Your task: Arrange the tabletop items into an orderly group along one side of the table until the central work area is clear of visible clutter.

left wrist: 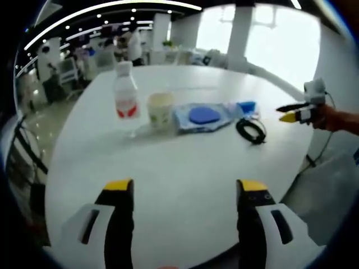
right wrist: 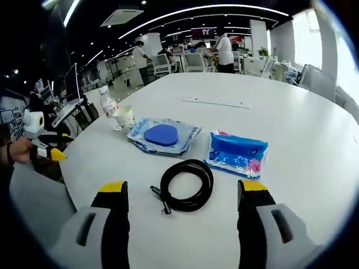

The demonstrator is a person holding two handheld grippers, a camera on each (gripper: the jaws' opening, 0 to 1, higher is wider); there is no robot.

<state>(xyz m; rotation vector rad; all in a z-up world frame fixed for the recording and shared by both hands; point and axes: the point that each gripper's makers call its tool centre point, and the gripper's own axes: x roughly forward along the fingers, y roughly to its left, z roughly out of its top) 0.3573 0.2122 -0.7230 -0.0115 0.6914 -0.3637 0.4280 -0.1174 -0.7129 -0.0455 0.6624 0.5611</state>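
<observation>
White table (right wrist: 314, 140), items lined along one edge.
I see bottle (left wrist: 125, 96), paper cup (left wrist: 160, 109), blue pouch (right wrist: 162, 135), tissue pack (right wrist: 238, 153), cable coil (right wrist: 187, 185); both my jaws apart, holding nothing.

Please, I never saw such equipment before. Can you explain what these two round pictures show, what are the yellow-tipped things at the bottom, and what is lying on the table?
There is no robot here. A person holds a two-jaw gripper in each hand, and a fisheye camera rides on each one, so the pictures are round.

The left gripper view looks along the left gripper; the right gripper view looks along the right gripper. The yellow-tipped bars are their jaws. Both stand open and hold nothing. Each gripper also shows at the edge of the other view, held by a hand.

On the white table lie, roughly in a row: a bottle, a cup, a pouch with a blue disc, a blue packet and a coiled black cable. A flat white strip lies farther back.
</observation>
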